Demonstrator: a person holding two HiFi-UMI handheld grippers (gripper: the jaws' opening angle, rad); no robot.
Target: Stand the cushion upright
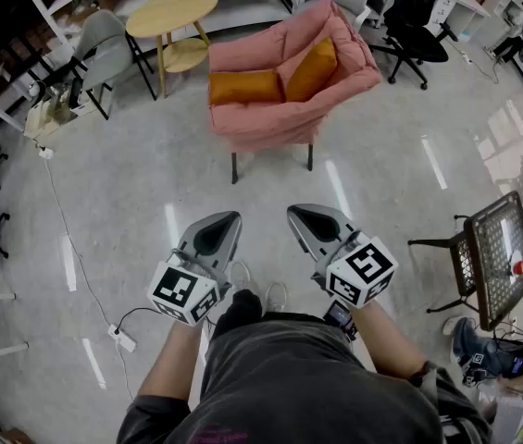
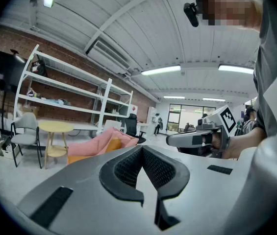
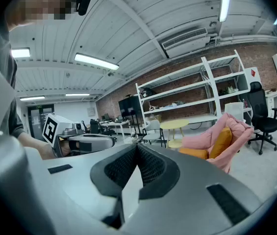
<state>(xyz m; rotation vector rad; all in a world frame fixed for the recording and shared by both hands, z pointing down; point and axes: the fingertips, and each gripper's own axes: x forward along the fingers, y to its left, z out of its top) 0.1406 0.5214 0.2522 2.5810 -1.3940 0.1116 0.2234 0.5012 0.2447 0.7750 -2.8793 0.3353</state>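
Brightly lit by ceiling strip lights (image 2: 160, 70), glaring in streaks off the glossy floor (image 1: 131, 192), with fisheye bending and dark corners.

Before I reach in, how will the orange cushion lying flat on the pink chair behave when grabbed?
The flat cushion looks plump and soft, so it will probably sag where pinched. It seems light for its bulk. On the padded pink chair it may flop over unless propped.

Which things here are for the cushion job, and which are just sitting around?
For the job:
flat orange cushion
pink armchair that it lies on
left gripper
right gripper

Just sitting around:
leaning orange cushion
round yellow table
grey chair
black office chair
white power strip
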